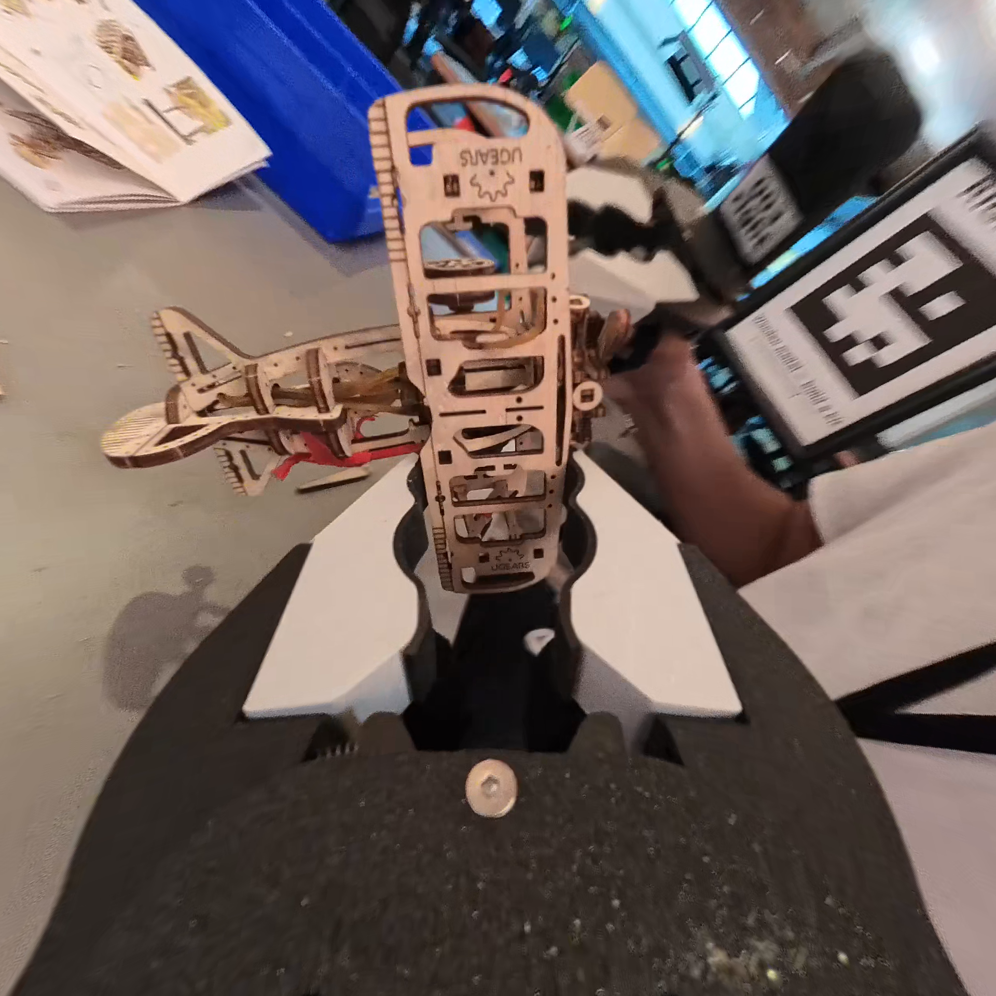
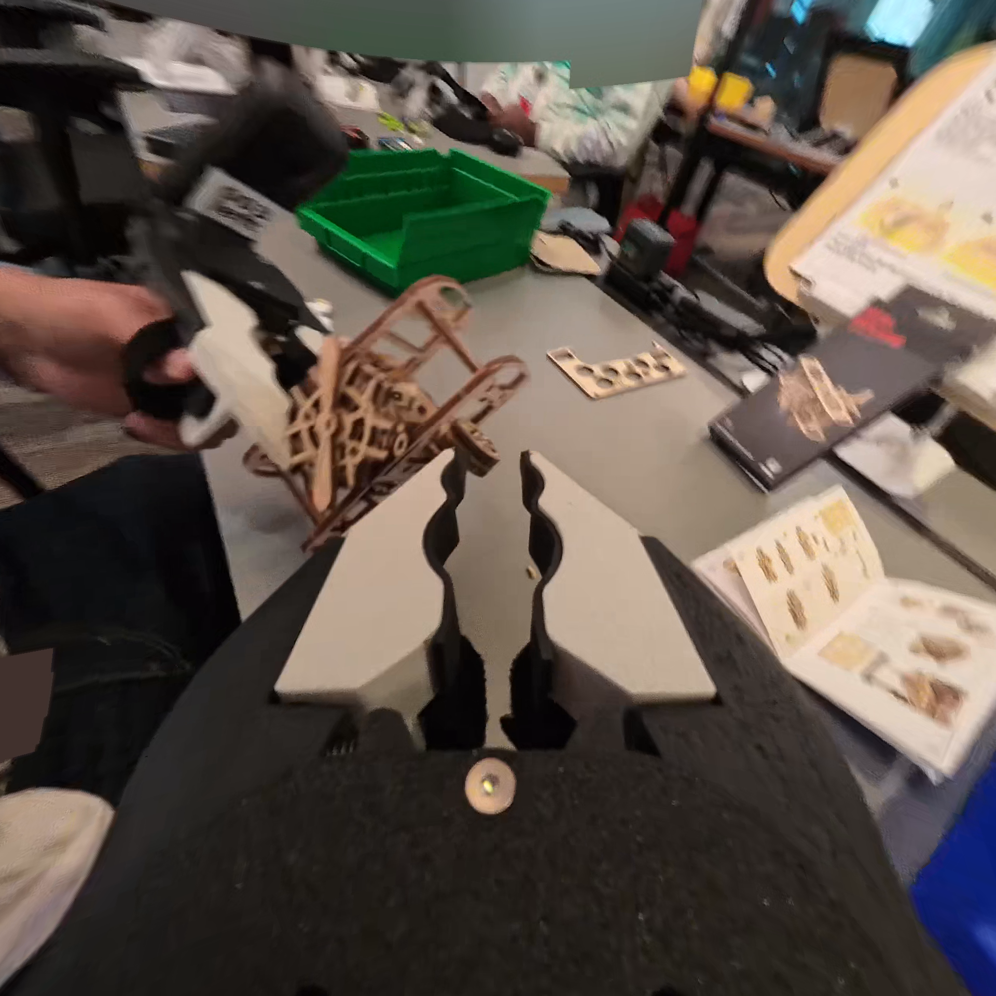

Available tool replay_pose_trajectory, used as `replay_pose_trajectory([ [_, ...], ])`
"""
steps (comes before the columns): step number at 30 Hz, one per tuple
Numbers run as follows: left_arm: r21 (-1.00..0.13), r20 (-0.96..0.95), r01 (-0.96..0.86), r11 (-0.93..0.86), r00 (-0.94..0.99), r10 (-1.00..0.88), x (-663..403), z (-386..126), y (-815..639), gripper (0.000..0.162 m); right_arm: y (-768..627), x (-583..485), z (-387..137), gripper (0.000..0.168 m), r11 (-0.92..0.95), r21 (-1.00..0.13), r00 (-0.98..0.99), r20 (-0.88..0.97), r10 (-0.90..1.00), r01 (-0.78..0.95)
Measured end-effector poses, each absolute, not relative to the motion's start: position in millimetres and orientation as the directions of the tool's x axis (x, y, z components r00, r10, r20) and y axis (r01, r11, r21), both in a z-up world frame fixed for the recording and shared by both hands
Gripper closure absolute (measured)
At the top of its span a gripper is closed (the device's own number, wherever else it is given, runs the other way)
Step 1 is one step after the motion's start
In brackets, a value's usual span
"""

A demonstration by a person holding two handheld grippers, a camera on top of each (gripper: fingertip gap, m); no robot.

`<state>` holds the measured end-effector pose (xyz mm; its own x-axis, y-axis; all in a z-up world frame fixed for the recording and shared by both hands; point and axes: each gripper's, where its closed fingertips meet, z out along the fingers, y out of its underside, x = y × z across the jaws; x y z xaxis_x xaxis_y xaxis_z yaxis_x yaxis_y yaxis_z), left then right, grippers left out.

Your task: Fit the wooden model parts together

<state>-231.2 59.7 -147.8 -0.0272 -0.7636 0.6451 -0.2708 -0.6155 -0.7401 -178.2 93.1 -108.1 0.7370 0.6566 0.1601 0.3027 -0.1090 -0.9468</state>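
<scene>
Pinching the lower tip of the wooden biplane's upper wing, your left gripper held the model over the grey table, wing running straight away from the jaws, fuselage and tail pointing left (propeller toward your other hand). Your right gripper, jaws spread and empty, sat just beside the landing wheel.

The wooden plane's nose is hidden behind its own wing. The instruction booklet runs off the frame's edge, blurred.
</scene>
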Motion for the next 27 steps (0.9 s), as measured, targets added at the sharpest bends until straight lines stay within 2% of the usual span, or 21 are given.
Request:
replay_pose_trajectory([
  [5,-0.688,0.724,-0.271,-0.673,-0.200,-0.660,-237,-128,46,0.117,77,-187,-85,0.153,0.096,-0.982,0.614,0.176,0.770,0.161],
  [7,-0.689,0.724,-0.284,-0.667,-0.234,-0.649,-240,-125,42,0.117,69,-194,-78,0.152,0.146,-0.976,0.560,0.213,0.801,0.162],
  [11,-0.678,0.735,-0.320,-0.662,-0.300,-0.608,-243,-119,33,0.117,69,-199,-83,0.153,0.158,-0.950,0.526,0.283,0.802,0.270],
  [15,-0.665,0.746,-0.339,-0.665,-0.344,-0.571,-244,-115,27,0.117,63,-205,-74,0.154,0.126,-0.966,0.484,0.224,0.846,0.226],
  [21,-0.681,0.732,-0.341,-0.648,-0.322,-0.600,-245,-119,30,0.117,54,-211,-67,0.144,0.044,-0.983,0.455,0.121,0.882,0.176],
  [24,-0.740,0.666,-0.328,-0.588,-0.236,-0.707,-244,-129,43,0.117,51,-210,-65,0.127,-0.047,-0.996,0.449,-0.007,0.894,0.079],
  [27,-0.836,0.493,-0.312,-0.452,-0.063,-0.868,-243,-144,65,0.116,73,-198,-80,0.125,-0.113,-0.993,0.566,-0.073,0.821,0.036],
])
